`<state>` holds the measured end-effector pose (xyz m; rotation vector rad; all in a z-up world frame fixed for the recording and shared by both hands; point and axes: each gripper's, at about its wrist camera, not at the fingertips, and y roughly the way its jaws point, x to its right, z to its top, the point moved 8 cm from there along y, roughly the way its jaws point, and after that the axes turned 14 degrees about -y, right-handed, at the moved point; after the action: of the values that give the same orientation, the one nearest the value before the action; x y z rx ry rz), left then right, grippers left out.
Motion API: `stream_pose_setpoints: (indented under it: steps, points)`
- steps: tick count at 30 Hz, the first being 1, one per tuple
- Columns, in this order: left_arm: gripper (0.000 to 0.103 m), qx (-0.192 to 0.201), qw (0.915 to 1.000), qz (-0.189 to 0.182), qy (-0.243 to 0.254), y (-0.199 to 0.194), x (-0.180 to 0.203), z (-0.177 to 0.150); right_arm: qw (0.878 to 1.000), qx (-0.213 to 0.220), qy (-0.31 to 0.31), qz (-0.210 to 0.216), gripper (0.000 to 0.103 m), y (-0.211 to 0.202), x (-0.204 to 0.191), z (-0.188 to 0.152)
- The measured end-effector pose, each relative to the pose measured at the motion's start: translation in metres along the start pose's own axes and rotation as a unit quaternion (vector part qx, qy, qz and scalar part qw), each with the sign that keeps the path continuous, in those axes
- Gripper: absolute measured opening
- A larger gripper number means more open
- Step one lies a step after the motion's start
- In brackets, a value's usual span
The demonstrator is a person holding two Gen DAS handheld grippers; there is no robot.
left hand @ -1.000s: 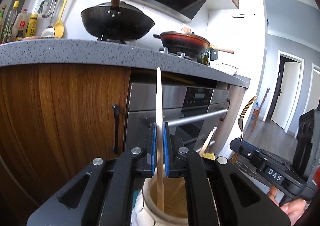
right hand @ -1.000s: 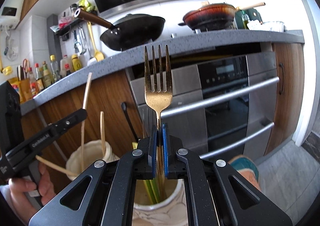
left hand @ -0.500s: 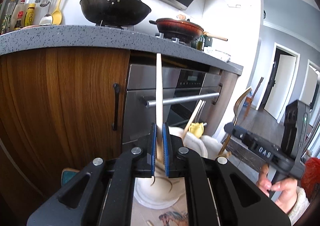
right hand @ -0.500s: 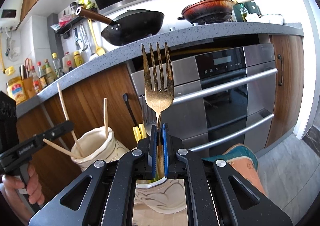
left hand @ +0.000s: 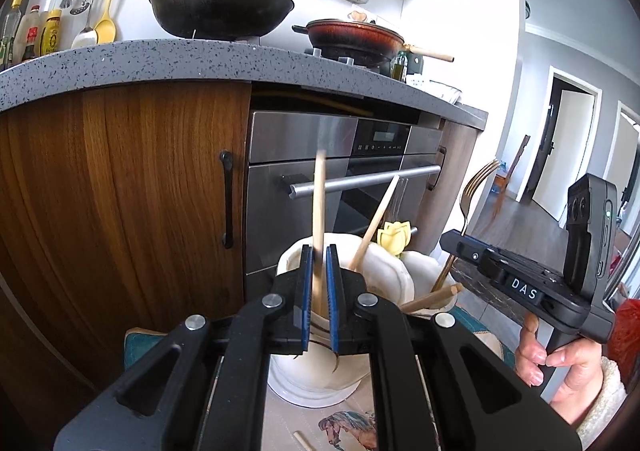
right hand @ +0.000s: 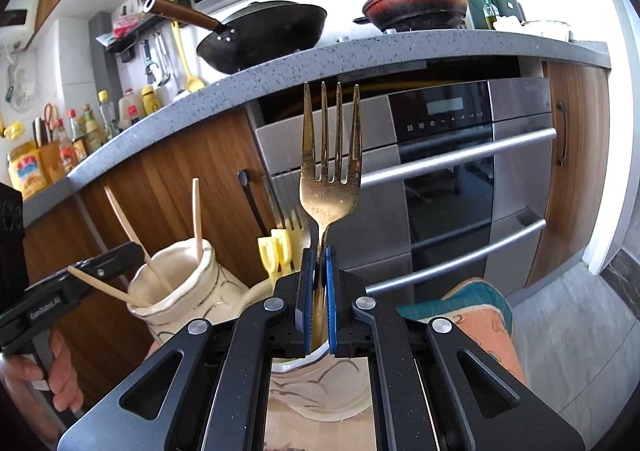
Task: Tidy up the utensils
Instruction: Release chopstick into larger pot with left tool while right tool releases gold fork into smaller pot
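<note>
My left gripper [left hand: 318,283] is shut on a wooden chopstick [left hand: 319,203], which stands upright and blurred with its lower end inside a cream ceramic jar [left hand: 384,275]. A second chopstick [left hand: 376,219] leans in that jar. In the right wrist view the left gripper [right hand: 134,251] is over that jar [right hand: 180,287]. My right gripper [right hand: 319,271] is shut on the handle of a gold fork [right hand: 330,171], tines up, above a second cream jar [right hand: 320,391] holding yellow forks [right hand: 276,251]. The left wrist view shows the right gripper [left hand: 456,247] and its fork [left hand: 476,187] at the right.
Both jars stand on a printed mat [left hand: 348,427] on the floor before a steel oven [right hand: 460,179] and wooden cabinets [left hand: 120,191]. A loose stick [left hand: 300,441] lies on the mat. Above, the grey counter [left hand: 160,59] carries a wok and a red pan. A hand [left hand: 560,363] grips the right tool.
The left view has tipped down toward the jar, and the chopstick now shows shorter above the pads, reaching into the jar. The right gripper keeps the fork almost still.
</note>
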<state>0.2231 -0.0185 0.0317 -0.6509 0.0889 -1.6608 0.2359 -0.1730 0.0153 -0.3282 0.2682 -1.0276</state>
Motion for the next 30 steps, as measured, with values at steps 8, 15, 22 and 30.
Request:
stream_pose_setpoints:
  steps: [8,15,22,30]
  points:
    - [0.03,0.002,1.0,0.0,-0.005,-0.002,-0.002,0.0,1.0,-0.008,0.013,-0.016,0.009,0.006,0.011,-0.003]
    - [0.038,0.009,0.9999,0.007,-0.009,-0.009,-0.005,0.002,1.0,-0.013,0.009,-0.018,0.023,0.009,0.011,-0.006]
    - [0.063,0.016,0.9995,0.026,-0.01,-0.021,-0.011,0.001,1.0,-0.013,0.018,-0.015,0.055,0.0,0.01,-0.008]
    - [0.096,0.028,0.9974,0.065,-0.011,-0.043,-0.022,-0.007,0.999,-0.017,0.032,-0.012,0.087,-0.026,0.002,-0.016]
